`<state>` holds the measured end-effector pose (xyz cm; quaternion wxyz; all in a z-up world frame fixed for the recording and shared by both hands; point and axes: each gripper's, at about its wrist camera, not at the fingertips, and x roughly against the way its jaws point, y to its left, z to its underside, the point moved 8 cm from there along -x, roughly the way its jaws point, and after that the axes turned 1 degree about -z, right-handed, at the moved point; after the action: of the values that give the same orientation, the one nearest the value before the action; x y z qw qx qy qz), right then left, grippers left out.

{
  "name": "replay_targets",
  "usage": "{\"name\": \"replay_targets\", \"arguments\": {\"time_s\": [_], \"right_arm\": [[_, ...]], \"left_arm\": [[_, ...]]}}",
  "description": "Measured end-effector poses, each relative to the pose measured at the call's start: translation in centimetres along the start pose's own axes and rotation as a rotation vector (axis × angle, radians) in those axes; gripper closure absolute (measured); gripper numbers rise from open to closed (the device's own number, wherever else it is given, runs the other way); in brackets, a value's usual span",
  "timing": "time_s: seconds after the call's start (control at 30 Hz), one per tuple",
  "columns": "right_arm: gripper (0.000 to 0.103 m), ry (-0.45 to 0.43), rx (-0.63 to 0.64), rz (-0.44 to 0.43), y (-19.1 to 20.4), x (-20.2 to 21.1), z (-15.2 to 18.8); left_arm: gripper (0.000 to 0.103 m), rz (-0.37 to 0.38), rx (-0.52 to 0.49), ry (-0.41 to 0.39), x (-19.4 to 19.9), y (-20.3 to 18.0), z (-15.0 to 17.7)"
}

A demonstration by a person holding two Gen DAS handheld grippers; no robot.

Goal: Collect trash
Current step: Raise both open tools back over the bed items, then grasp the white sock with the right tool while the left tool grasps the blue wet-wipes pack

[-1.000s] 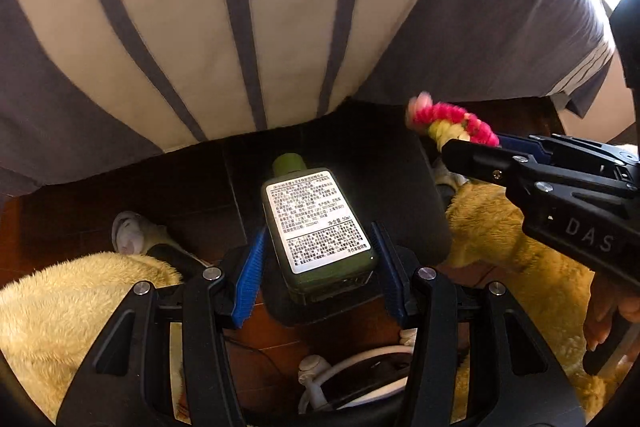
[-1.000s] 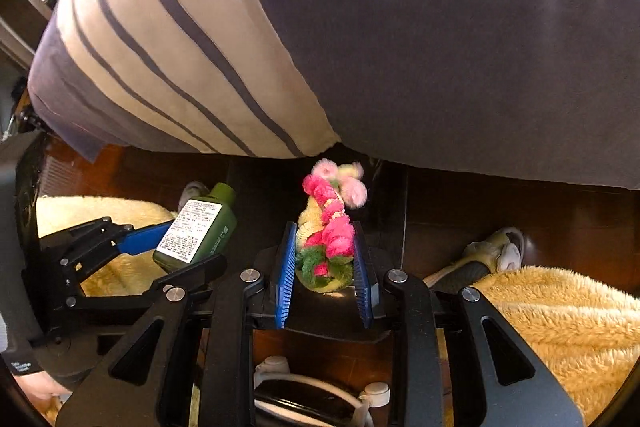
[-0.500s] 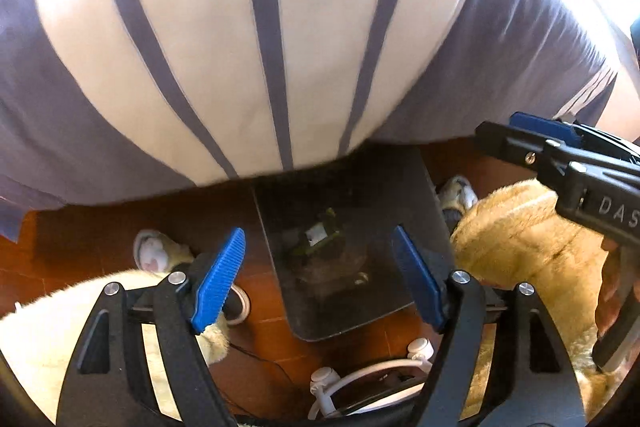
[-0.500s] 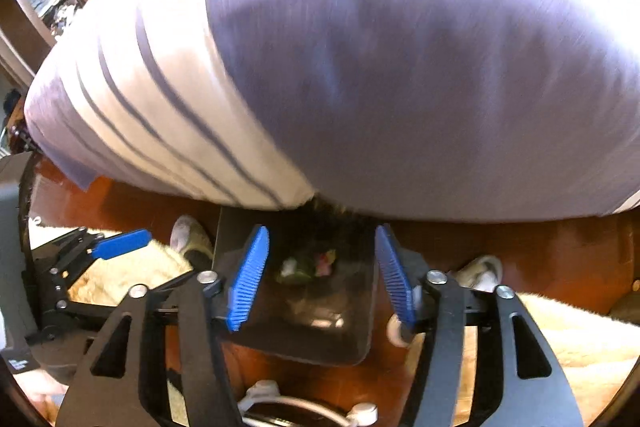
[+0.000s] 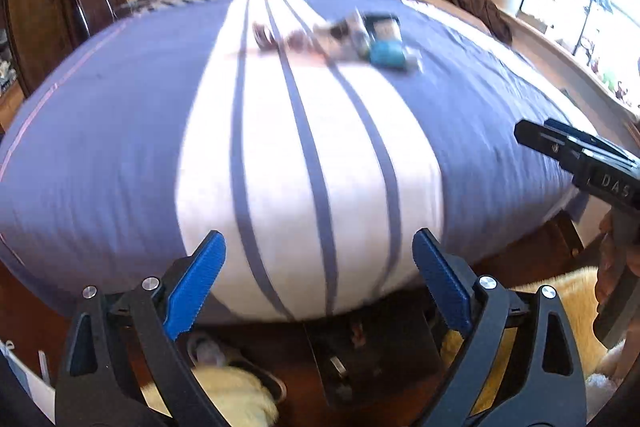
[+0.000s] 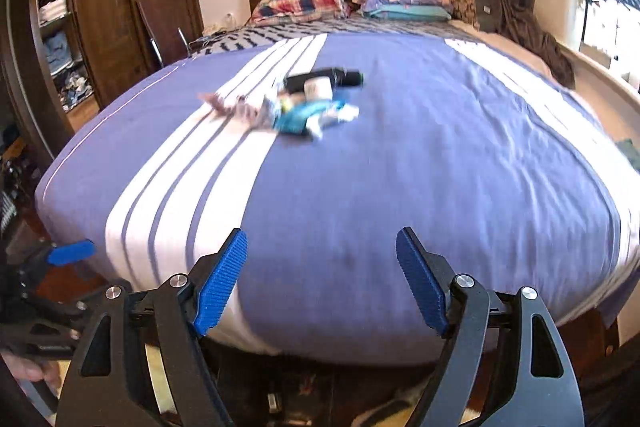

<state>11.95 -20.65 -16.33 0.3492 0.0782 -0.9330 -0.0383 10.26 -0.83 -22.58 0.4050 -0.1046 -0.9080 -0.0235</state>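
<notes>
Bedroom: trash pile [image 6: 298, 107] lies mid-bed [image 6: 440, 167], well ahead. Left gripper [image 5: 318, 283] and right gripper [image 6: 320, 281] fingers are opening, empty. Wrappers look light and crinkly, so likely best pinched at an edge.

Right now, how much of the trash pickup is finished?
Done: a dark bin on the floor by the bed foot already holds some bits. In hand: nothing; the left gripper and right gripper have empty, opening jaws. Left: a blurred litter pile on the striped bedspread.
</notes>
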Motion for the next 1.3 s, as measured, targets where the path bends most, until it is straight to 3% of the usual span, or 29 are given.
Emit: {"name": "replay_targets", "arguments": {"time_s": [0.3, 0.57, 0.8, 0.93, 1.07, 1.13, 1.2, 1.3], "right_arm": [[0.028, 0.027, 0.007, -0.012, -0.5, -6.7, -3.5], [0.059, 0.063, 0.022, -0.042, -0.1, -11.0, -5.2], [0.075, 0.083, 0.050, -0.046, 0.3, -13.6, -5.9], [0.096, 0.079, 0.060, -0.049, 0.2, -14.1, -6.0], [0.099, 0.045, 0.035, -0.011, -1.6, -13.3, -6.6], [0.099, 0.026, 0.012, 0.018, -3.1, -12.7, -7.0], [0.099, 0.014, -0.012, 0.038, -4.6, -12.1, -7.2], [0.099, 0.007, -0.040, 0.055, -6.4, -11.3, -7.3]], "left_arm": [[0.012, -0.036, 0.018, -0.028, -2.4, 1.5, -5.1], [0.012, -0.032, 0.018, -0.035, -4.3, 1.5, -8.0], [0.012, -0.015, 0.000, -0.048, -5.9, 0.4, -10.2], [0.012, 0.016, 0.001, -0.038, -7.3, -0.5, -11.1], [0.012, 0.061, 0.001, -0.017, -9.2, -1.8, -11.9], [0.014, 0.093, -0.007, 0.013, -10.5, -3.0, -12.1], [0.031, 0.132, -0.026, 0.039, -11.7, -4.5, -12.3], [0.038, 0.177, -0.050, 0.059, -13.4, -6.5, -12.9]]}}
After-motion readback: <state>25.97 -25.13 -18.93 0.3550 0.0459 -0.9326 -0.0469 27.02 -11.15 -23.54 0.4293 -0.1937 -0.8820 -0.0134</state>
